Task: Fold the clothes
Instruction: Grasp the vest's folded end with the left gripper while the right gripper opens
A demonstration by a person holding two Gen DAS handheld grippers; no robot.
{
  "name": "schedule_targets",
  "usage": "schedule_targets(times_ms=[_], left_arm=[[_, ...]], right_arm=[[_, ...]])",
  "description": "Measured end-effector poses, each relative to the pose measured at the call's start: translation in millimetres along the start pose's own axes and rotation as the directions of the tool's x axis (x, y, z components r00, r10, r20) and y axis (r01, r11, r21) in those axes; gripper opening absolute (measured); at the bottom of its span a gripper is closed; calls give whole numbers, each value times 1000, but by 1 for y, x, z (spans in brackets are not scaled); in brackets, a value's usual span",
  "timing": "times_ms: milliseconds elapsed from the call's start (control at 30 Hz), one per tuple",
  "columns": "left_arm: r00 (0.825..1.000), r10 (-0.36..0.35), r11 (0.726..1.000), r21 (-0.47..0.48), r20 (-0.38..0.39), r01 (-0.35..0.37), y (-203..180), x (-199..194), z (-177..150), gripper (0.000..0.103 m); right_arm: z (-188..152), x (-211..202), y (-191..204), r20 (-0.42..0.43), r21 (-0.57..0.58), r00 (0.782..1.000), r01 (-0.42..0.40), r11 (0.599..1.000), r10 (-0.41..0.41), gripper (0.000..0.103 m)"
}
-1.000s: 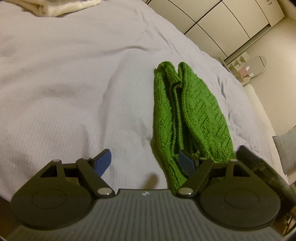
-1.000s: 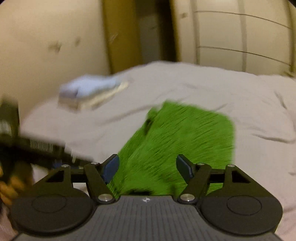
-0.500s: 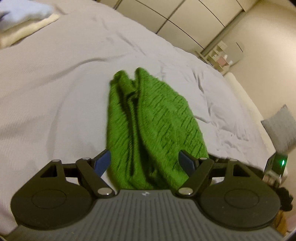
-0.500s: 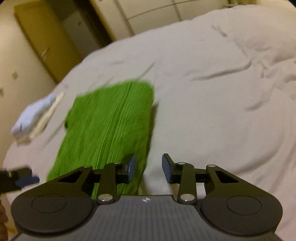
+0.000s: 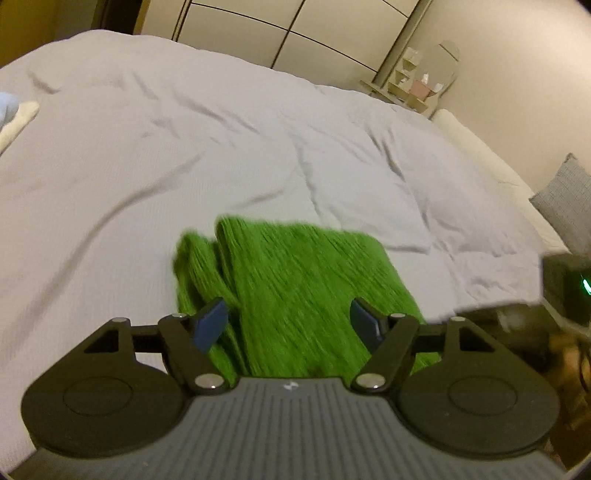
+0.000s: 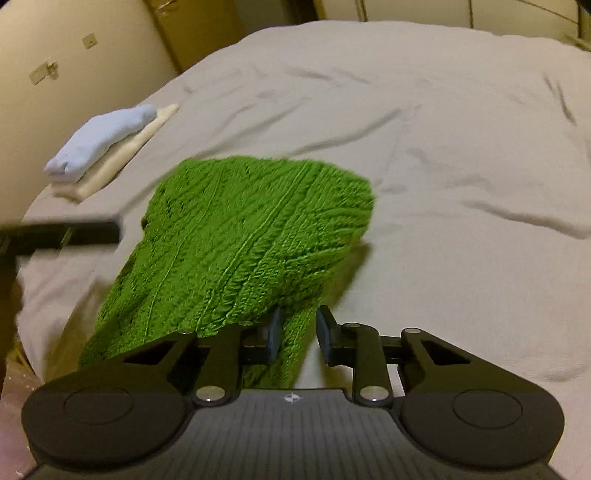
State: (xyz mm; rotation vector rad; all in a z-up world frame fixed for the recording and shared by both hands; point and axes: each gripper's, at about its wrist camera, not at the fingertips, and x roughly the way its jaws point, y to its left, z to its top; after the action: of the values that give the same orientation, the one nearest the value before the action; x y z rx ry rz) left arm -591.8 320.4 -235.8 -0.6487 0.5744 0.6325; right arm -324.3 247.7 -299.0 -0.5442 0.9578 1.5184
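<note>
On the grey bed [image 6: 424,122], the green knit sweater [image 6: 251,236] lies between both closing tongs, right [image 6: 298,334] narrowly, left [image 5: 290,325] wide, neither visibly pinching, folded clothes stack [image 6: 107,147] well aside.

Home bedroom: wide bed under pale duvet [image 5: 229,155], panelled wardrobe doors [image 5: 295,33], grey cushion [image 5: 565,206].

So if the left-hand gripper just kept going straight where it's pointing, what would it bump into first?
Most likely the green knitted garment, which lies on the pale grey bedcover right ahead of the left gripper. Its closing jaws straddle the knit with nothing gripped; depth is hard to judge.
</note>
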Motion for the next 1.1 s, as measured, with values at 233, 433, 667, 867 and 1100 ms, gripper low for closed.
schedule_targets(times_ms=[233,433,667,867,1100], left_arm=[[995,-100,993,-68,4,100,25,21,21,68],[990,-143,988,-48,16,144,28,22,25,61],[989,-131,988,-89,-66,125,42,47,11,59],[976,-211,964,-174,-57,199,51,54,12,60],[981,-186,975,-137,-56,177,44,60,12,42]], right_arm=[[0,-1,-5,8,22,1000,-26,999,25,28],[7,2,-4,6,20,1000,-19,1000,19,28],[17,-7,-13,40,28,997,59,998,-60,29],[26,2,-9,30,-4,997,65,998,-64,29],[31,6,-10,26,-9,997,72,997,-71,29]])
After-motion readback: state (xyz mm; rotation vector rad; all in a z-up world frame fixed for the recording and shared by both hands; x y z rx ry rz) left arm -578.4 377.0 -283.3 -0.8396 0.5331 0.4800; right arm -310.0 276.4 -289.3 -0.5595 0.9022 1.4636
